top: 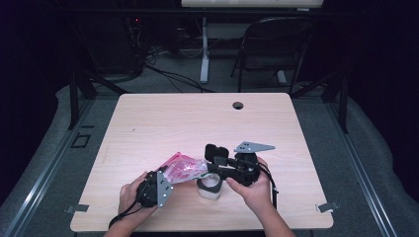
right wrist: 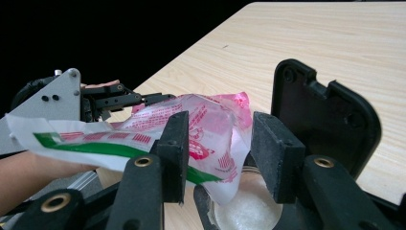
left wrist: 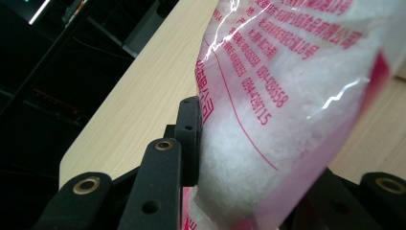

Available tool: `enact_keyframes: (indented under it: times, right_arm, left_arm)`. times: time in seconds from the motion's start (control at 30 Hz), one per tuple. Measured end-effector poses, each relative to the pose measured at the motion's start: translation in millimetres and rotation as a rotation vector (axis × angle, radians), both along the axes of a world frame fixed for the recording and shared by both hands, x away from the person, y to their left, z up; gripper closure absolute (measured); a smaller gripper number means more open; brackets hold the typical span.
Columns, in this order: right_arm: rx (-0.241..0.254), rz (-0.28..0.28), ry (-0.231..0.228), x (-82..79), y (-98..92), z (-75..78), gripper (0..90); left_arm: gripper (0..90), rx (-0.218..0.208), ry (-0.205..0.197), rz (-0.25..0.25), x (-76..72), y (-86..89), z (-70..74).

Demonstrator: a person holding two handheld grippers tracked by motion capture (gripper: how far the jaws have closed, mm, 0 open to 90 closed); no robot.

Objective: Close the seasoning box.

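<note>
A clear plastic bag [top: 185,169] with pink print and white grains hangs tilted between my two grippers. My left gripper [top: 165,178] is shut on its lower end; in the left gripper view the bag [left wrist: 287,96] bulges against the left pad [left wrist: 189,139]. My right gripper [top: 210,170] stands open around the bag's other end [right wrist: 206,129], which has a green stripe. The bag lies against one pad [right wrist: 174,153] with a gap to the other. Right under that end stands a small white container [top: 209,188] holding white grains [right wrist: 244,211].
The wooden table [top: 197,118] has a cable hole [top: 238,105] near its far edge. A flat black piece [right wrist: 325,120] stands just beyond my right gripper's far jaw; what it is I cannot tell. A chair [top: 274,44] stands behind the table.
</note>
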State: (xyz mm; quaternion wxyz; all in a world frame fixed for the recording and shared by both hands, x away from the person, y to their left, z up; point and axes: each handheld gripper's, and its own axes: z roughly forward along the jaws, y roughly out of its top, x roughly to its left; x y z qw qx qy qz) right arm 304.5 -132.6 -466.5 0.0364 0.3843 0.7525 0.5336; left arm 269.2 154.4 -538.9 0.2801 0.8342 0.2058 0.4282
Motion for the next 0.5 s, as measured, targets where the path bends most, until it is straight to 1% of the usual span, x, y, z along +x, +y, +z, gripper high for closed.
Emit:
enact_keyframes:
  times: [0.13,0.23,0.37,0.4,0.47,0.5]
  right_arm:
    - [0.007,-0.012,-0.005,-0.2,-2.5,1.9,57.4]
    - [0.01,-0.014,-0.01,-0.1,-4.6,3.1,57.3]
    - [0.019,-0.021,-0.021,-1.2,-7.0,6.6,57.1]
    - [0.026,-0.027,-0.025,-1.6,-7.3,7.6,57.1]
    - [0.033,-0.029,-0.031,-2.1,-9.3,9.6,56.9]
    - [0.027,-0.03,-0.034,-2.4,-10.4,10.3,56.8]
  left_arm:
    - [72.5,-0.032,0.018,0.002,2.0,2.4,0.9]
    - [72.5,-0.057,0.039,0.005,3.3,3.6,0.1]
    - [72.6,-0.078,0.059,0.004,5.1,5.0,-0.7]
    - [72.6,-0.093,0.071,0.003,5.8,5.7,-0.8]
    - [72.6,-0.108,0.079,0.005,6.7,6.4,-1.0]
    - [72.6,-0.115,0.085,0.003,7.2,6.9,-1.0]
